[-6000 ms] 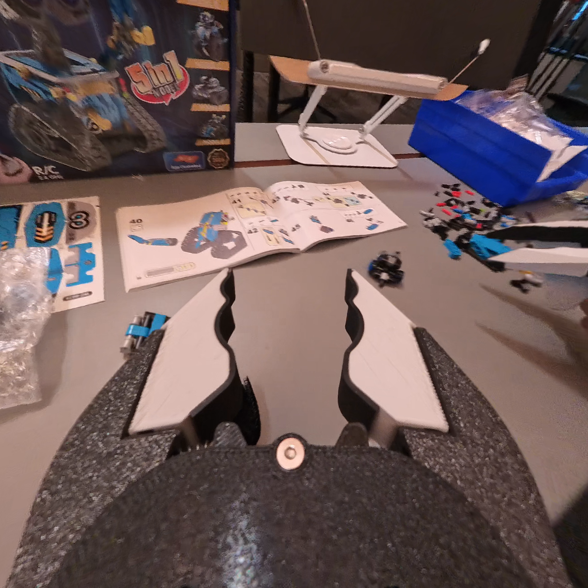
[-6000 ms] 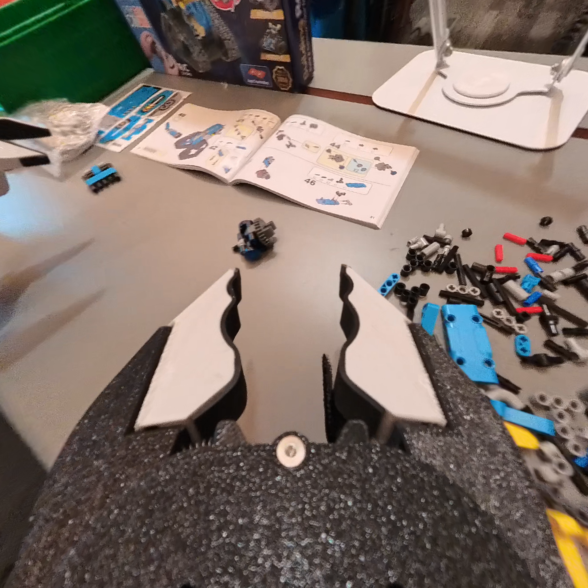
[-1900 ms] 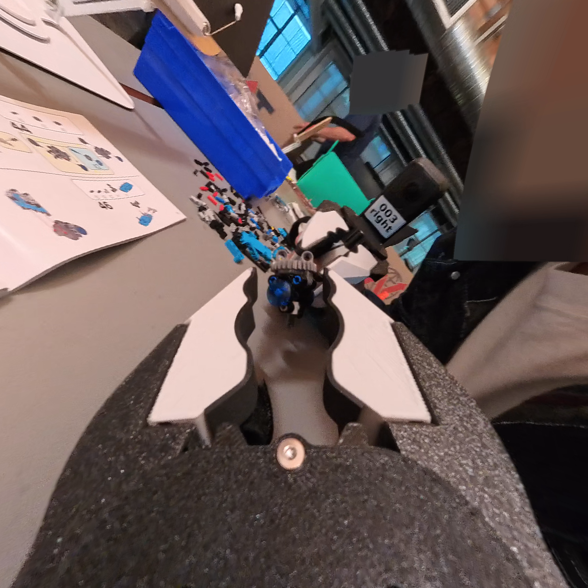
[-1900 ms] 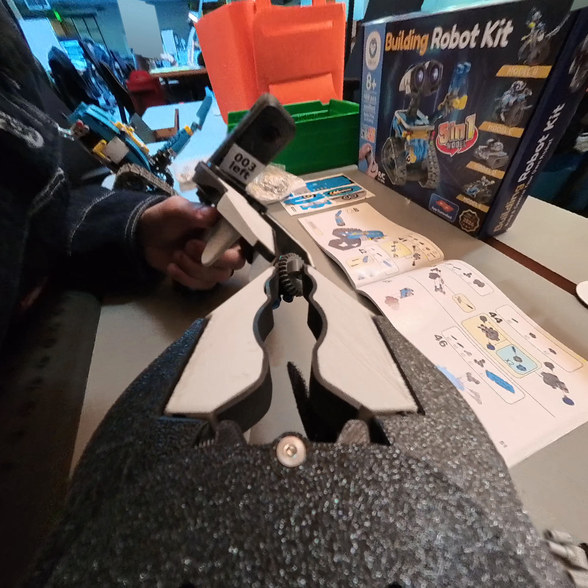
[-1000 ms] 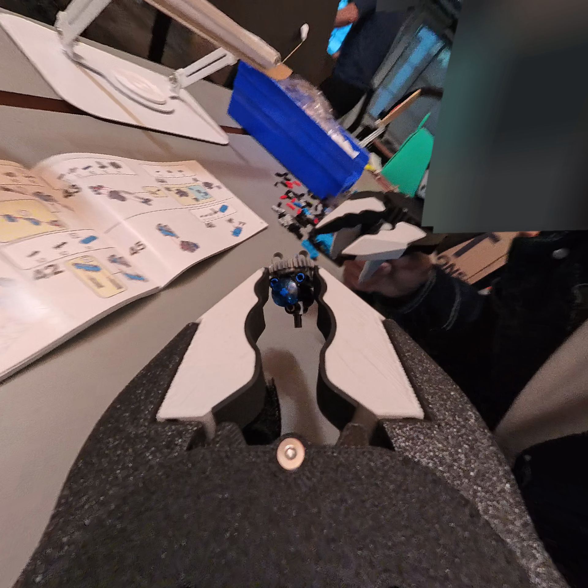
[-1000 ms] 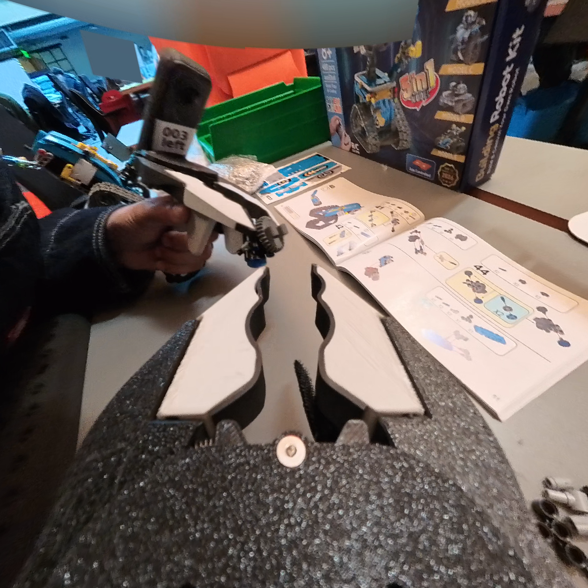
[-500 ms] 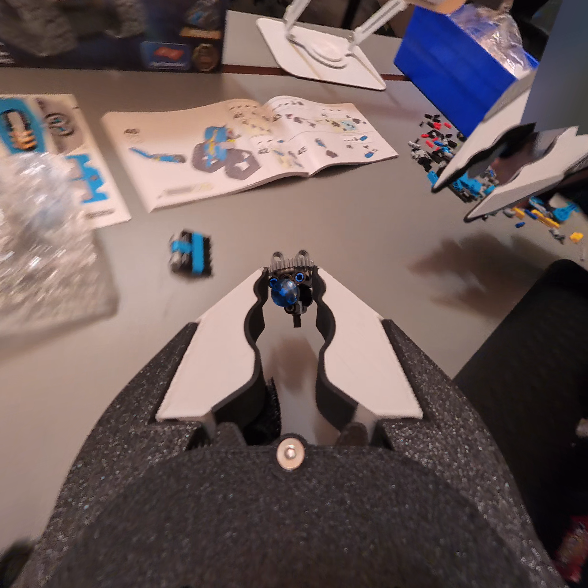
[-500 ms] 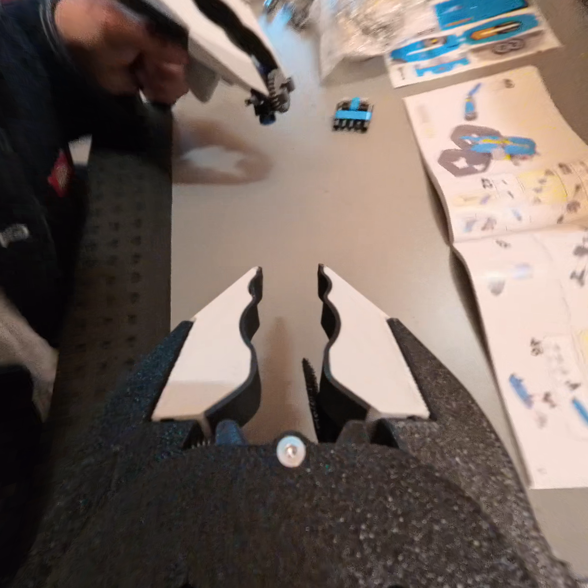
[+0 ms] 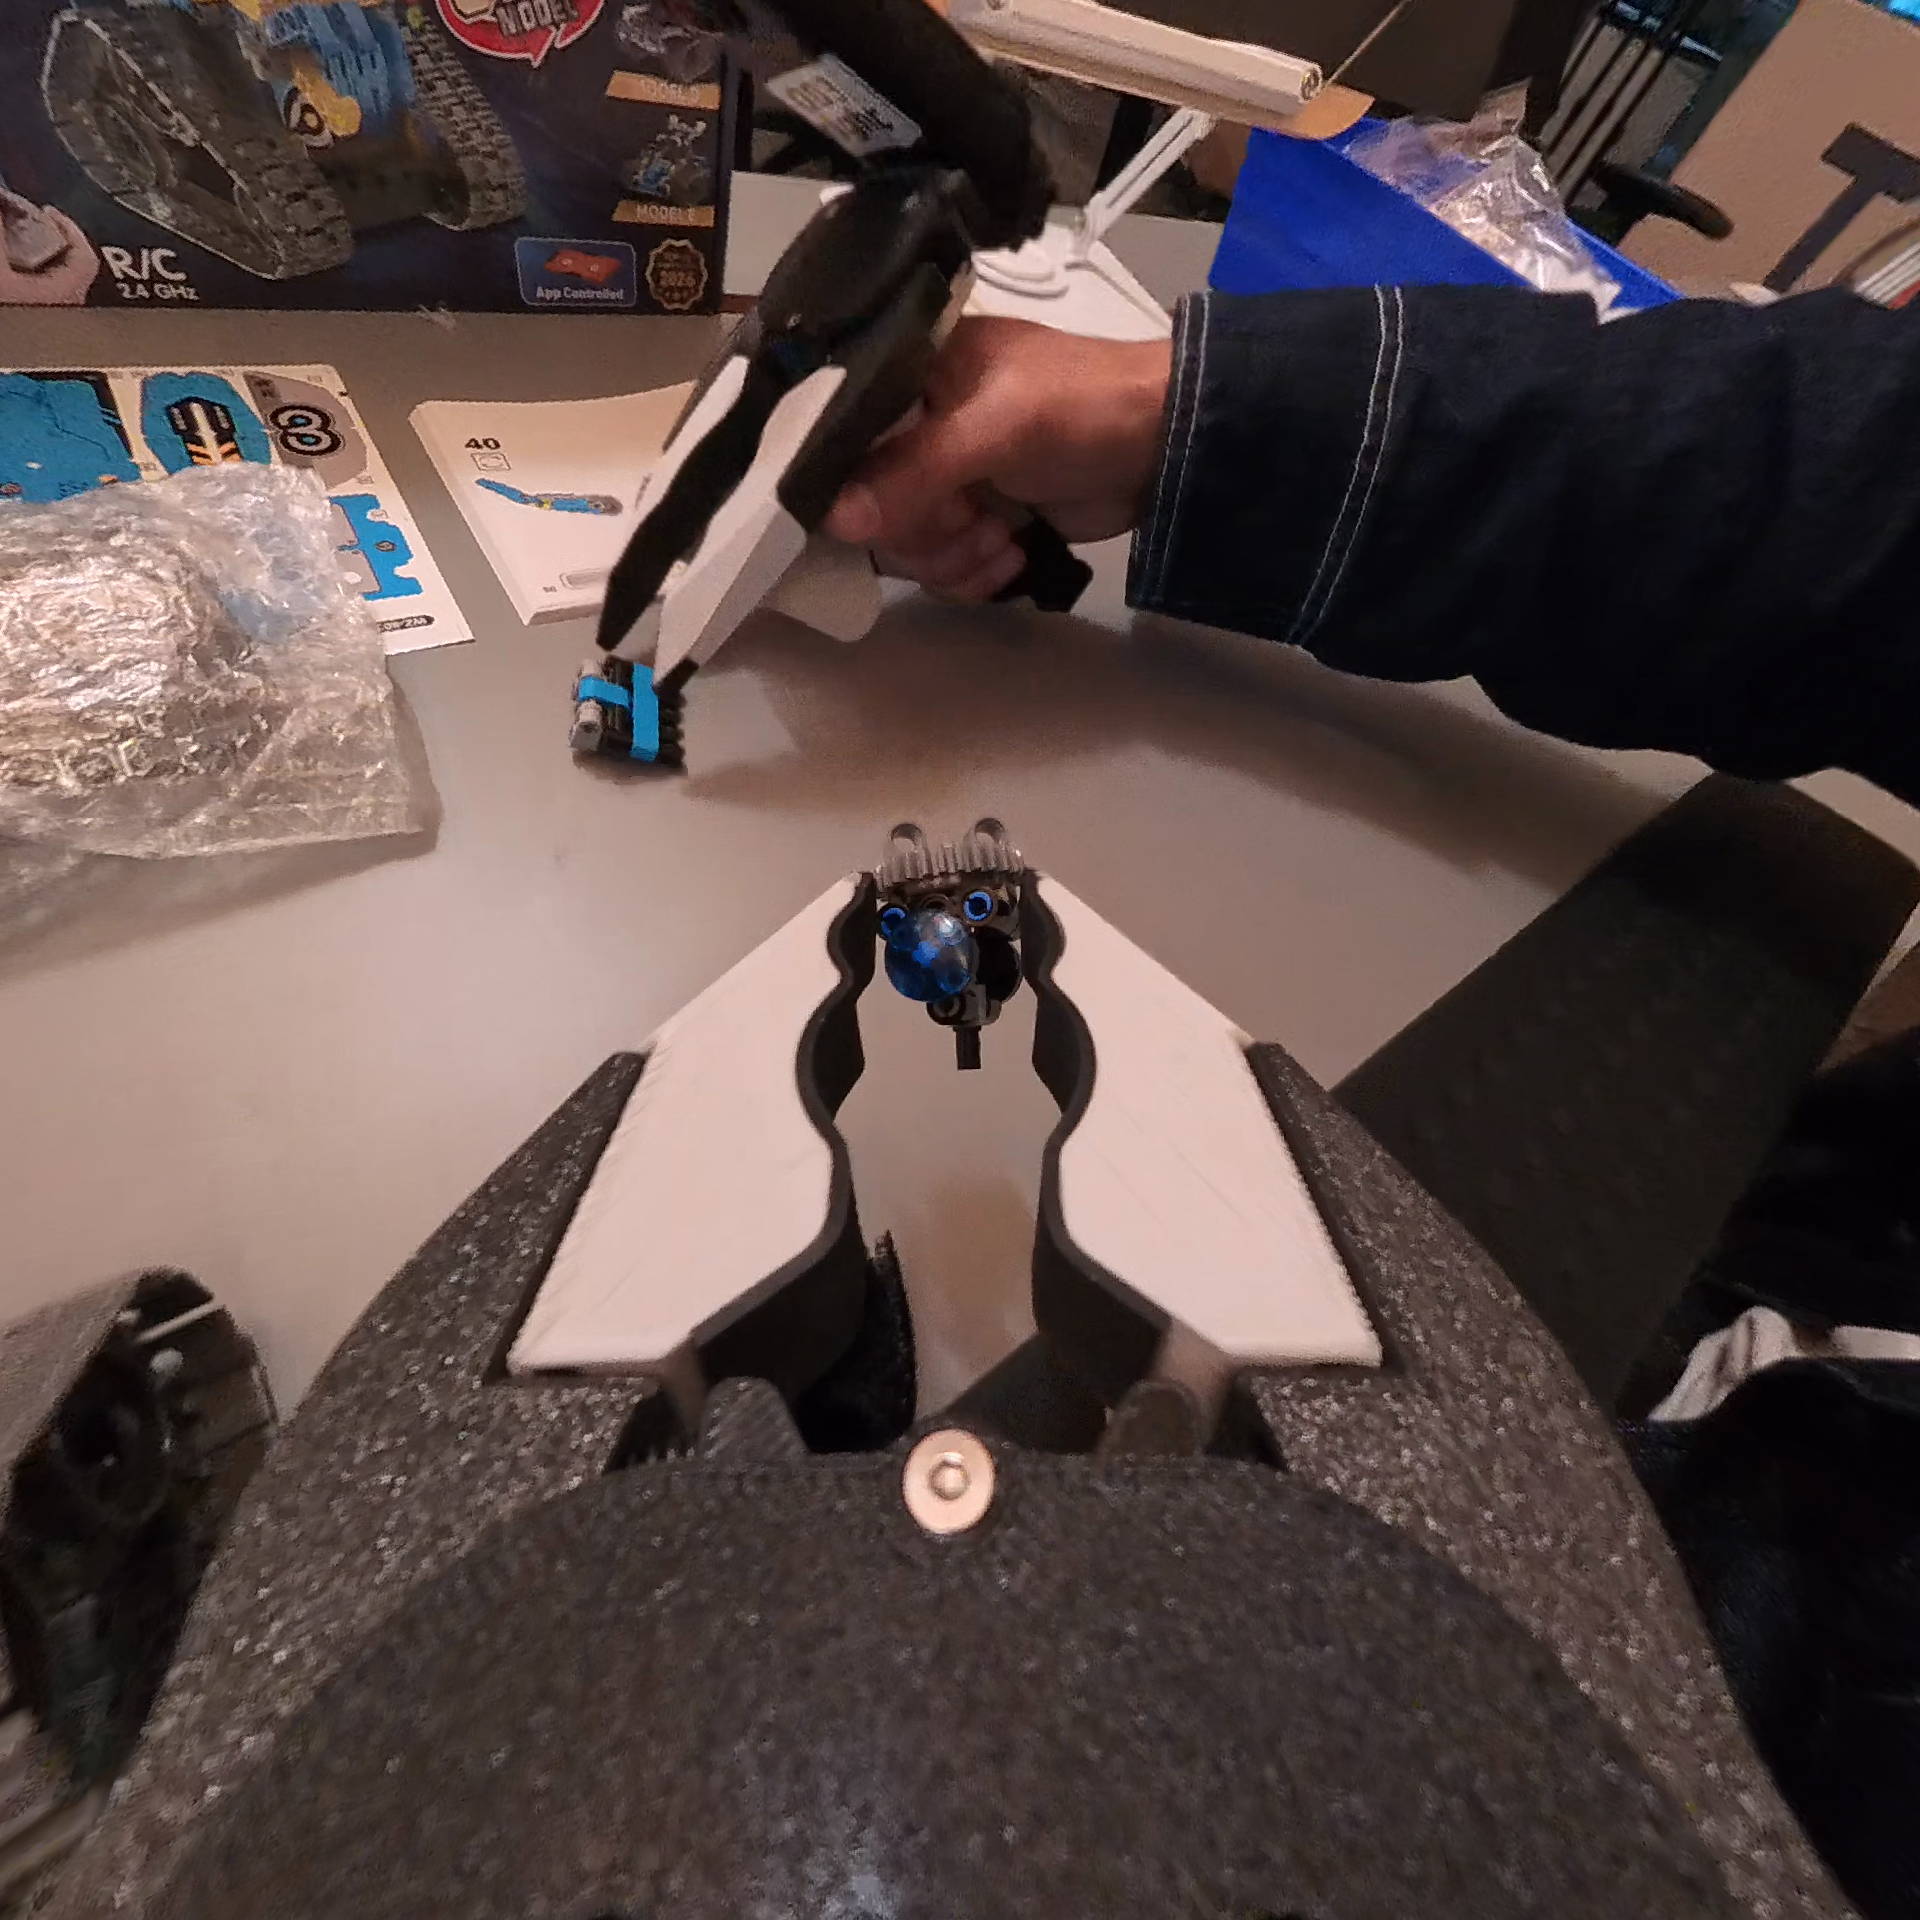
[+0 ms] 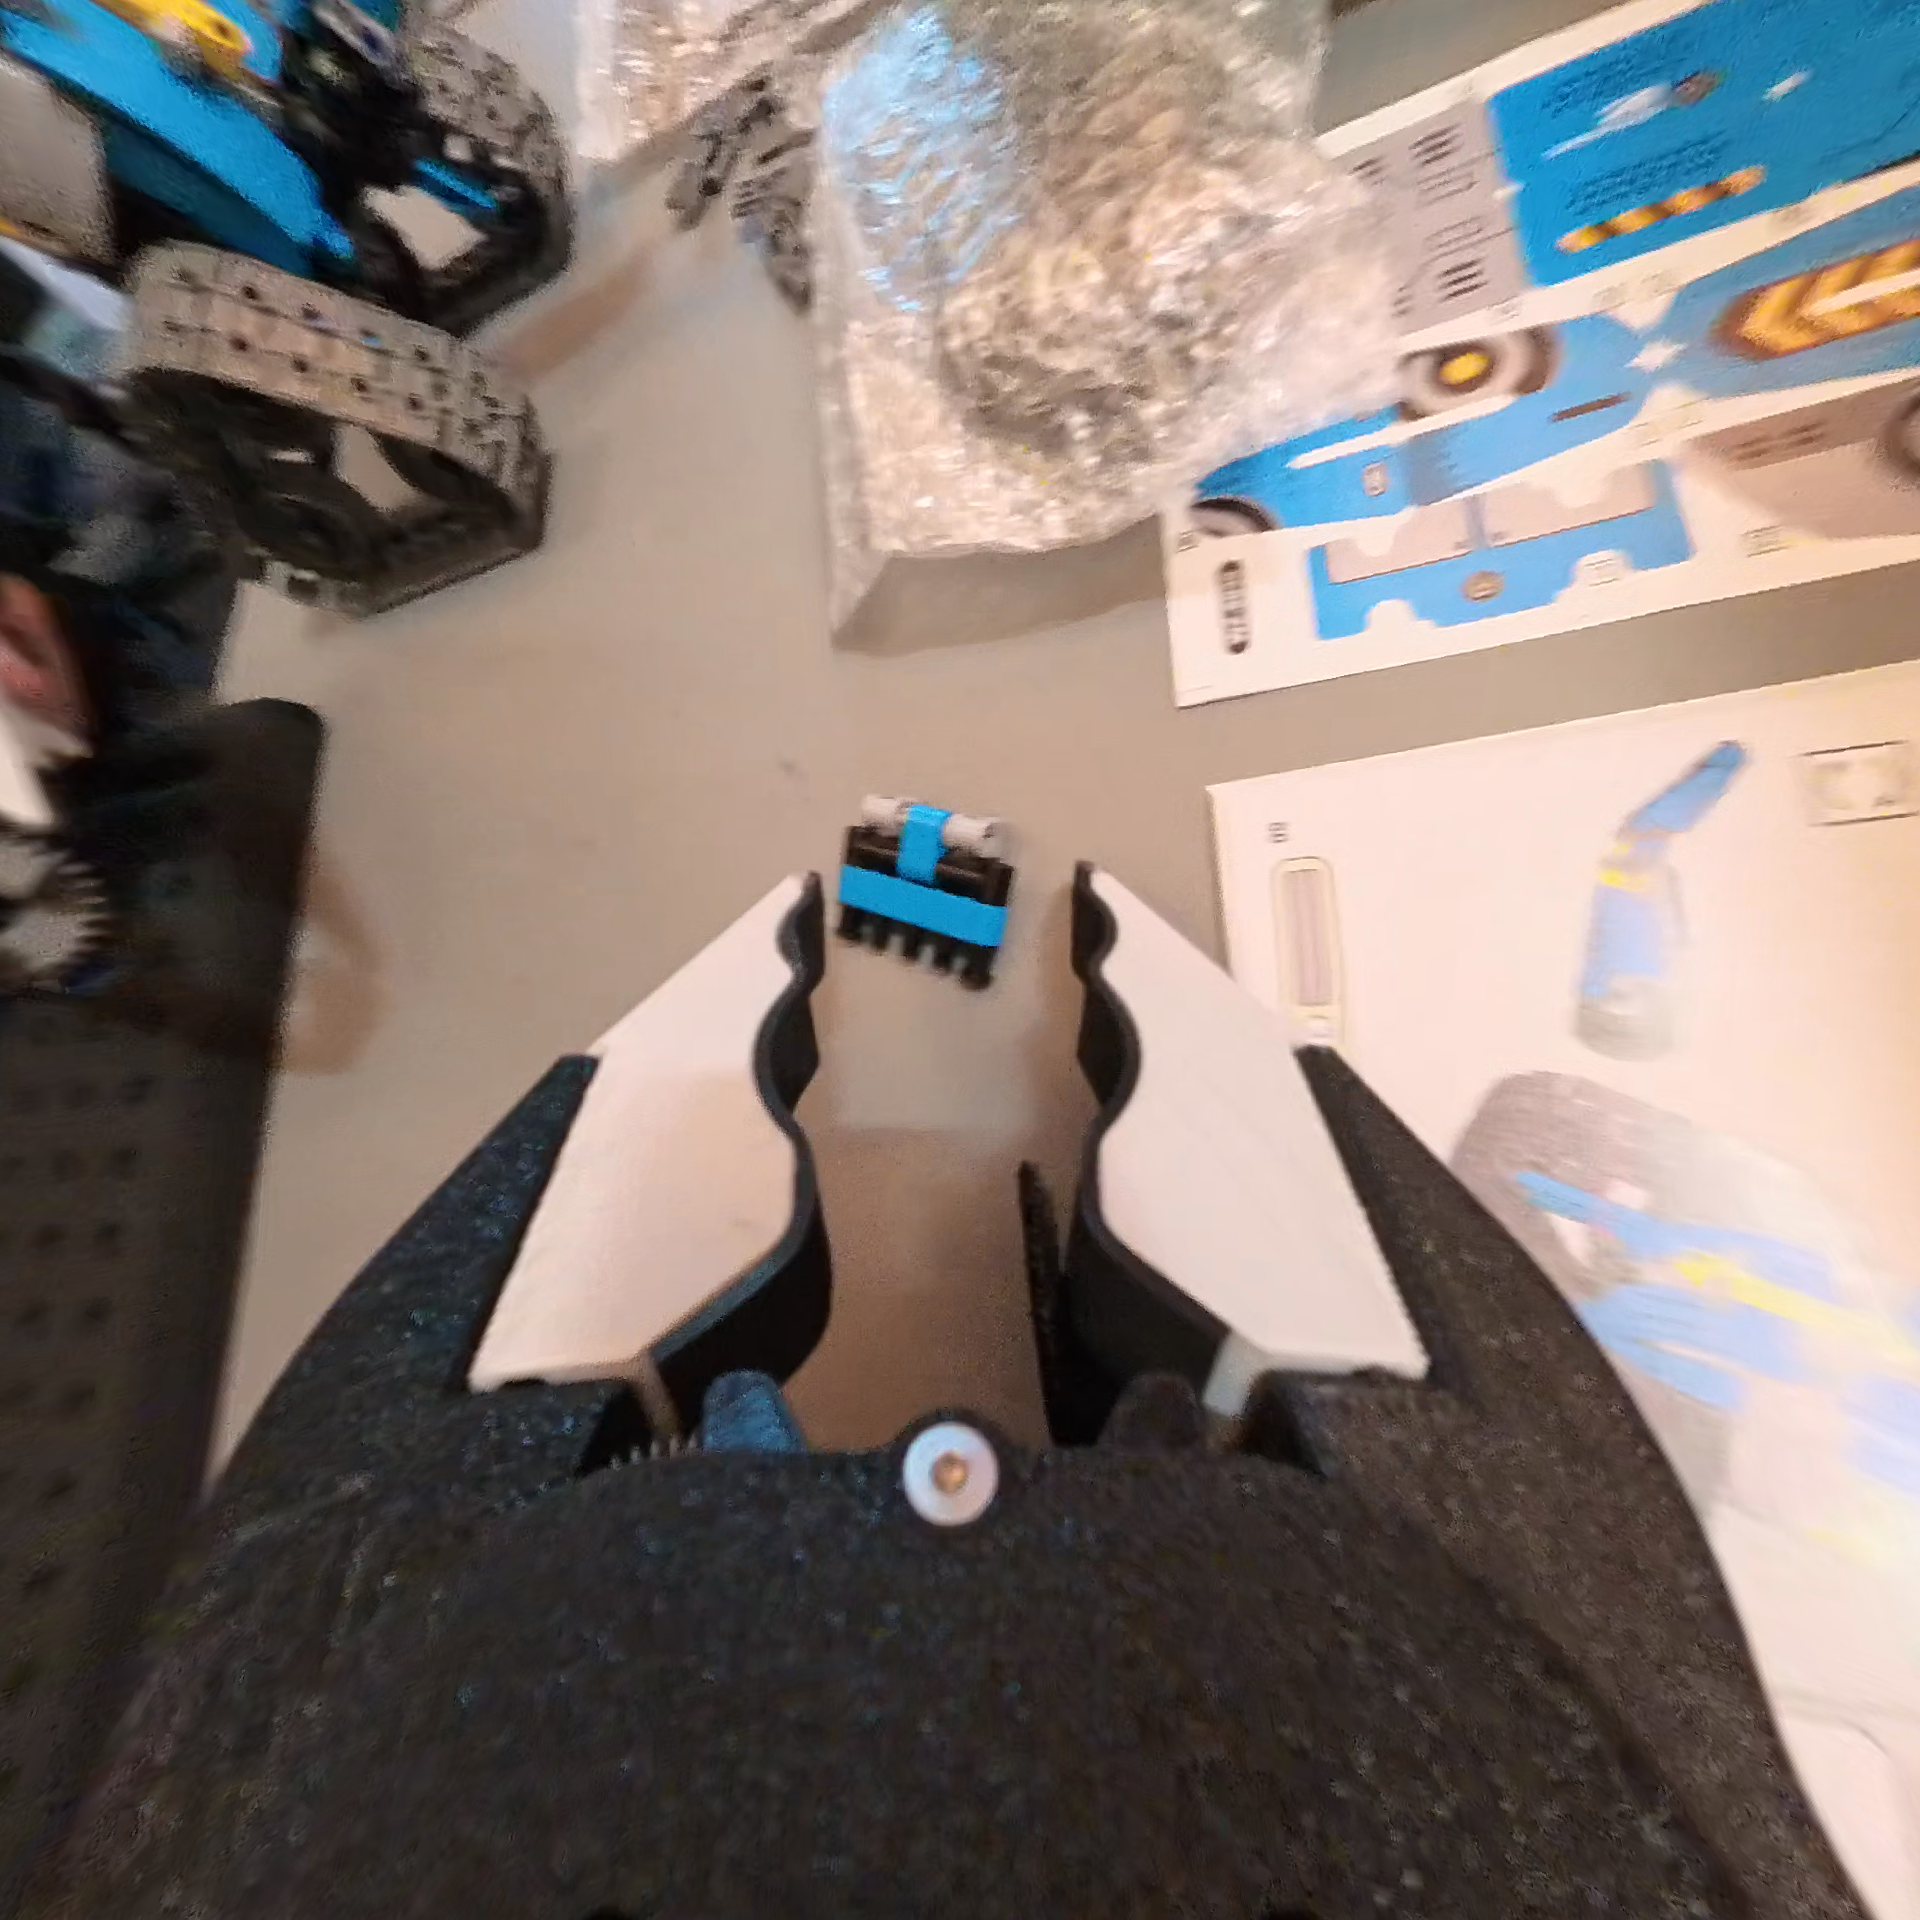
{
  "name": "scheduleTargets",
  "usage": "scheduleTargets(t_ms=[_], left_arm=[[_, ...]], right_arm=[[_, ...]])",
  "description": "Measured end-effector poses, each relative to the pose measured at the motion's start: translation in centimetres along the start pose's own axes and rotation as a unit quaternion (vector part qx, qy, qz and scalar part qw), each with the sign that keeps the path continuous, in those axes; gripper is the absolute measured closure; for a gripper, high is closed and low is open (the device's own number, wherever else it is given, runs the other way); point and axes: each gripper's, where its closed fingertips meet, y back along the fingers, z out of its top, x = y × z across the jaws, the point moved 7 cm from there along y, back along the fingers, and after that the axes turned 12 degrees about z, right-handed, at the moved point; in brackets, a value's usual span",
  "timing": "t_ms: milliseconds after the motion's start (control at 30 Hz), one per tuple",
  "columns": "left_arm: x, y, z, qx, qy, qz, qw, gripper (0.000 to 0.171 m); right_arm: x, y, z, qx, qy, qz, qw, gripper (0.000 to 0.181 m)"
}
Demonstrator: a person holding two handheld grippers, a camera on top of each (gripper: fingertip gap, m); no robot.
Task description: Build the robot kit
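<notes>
My left gripper [image 9: 948,883] is shut on a small gear assembly [image 9: 943,925] of grey cogs, black parts and a clear blue knob, held above the grey table [image 9: 312,1039]. My right gripper [image 10: 935,888] is open, pointing down, its fingertips [image 10: 800,904] either side of a small blue-and-black block [image 10: 925,899] lying on the table. In the left wrist view the right gripper [image 9: 649,670], held by a hand [image 9: 997,436], has its tips right at that block [image 9: 623,717].
A crumpled clear plastic bag [image 9: 177,644] [image 10: 1081,270], a sticker sheet [image 10: 1558,416], an open instruction booklet [image 10: 1558,1039] and a tracked robot model [image 10: 312,260] lie around the block. A kit box [image 9: 364,145] and a blue bin [image 9: 1403,218] stand at the back.
The right gripper swung across from the right side of the table and came down over the blue-and-black block, opening wider. The left gripper kept hold of the gear assembly and tilted back level.
</notes>
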Motion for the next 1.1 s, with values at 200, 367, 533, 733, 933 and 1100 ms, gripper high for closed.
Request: scheduleTargets(t_ms=[200,367,533,733,933,1100], left_arm=[[-0.1,1.2,-1.0,-0.002,0.020,-0.009,1.000,0.144],[0.0,0.3,-0.9,0.001,0.029,-0.019,0.999,0.144],[-1.2,-3.0,0.8,0.000,0.024,-0.036,0.999,0.144],[-2.0,-6.7,3.2,0.040,0.025,-0.012,0.999,0.143],[-2.3,-11.3,3.4,0.018,0.041,-0.023,0.999,0.144],[-2.5,-13.8,2.7,0.020,0.052,-0.056,0.997,0.143]], right_arm=[[4.8,-0.7,-2.7,0.058,-0.001,0.040,0.998,0.141],[8.9,2.0,-5.6,0.025,0.052,-0.008,0.998,0.143],[7.2,9.8,-9.0,-0.129,0.053,-0.147,0.979,0.149],[5.1,17.6,-13.6,-0.136,0.029,-0.373,0.917,0.148],[3.7,17.0,-15.1,-0.188,-0.068,-0.386,0.900,0.151],[5.8,17.0,-14.6,-0.232,-0.069,-0.387,0.890,0.153]])
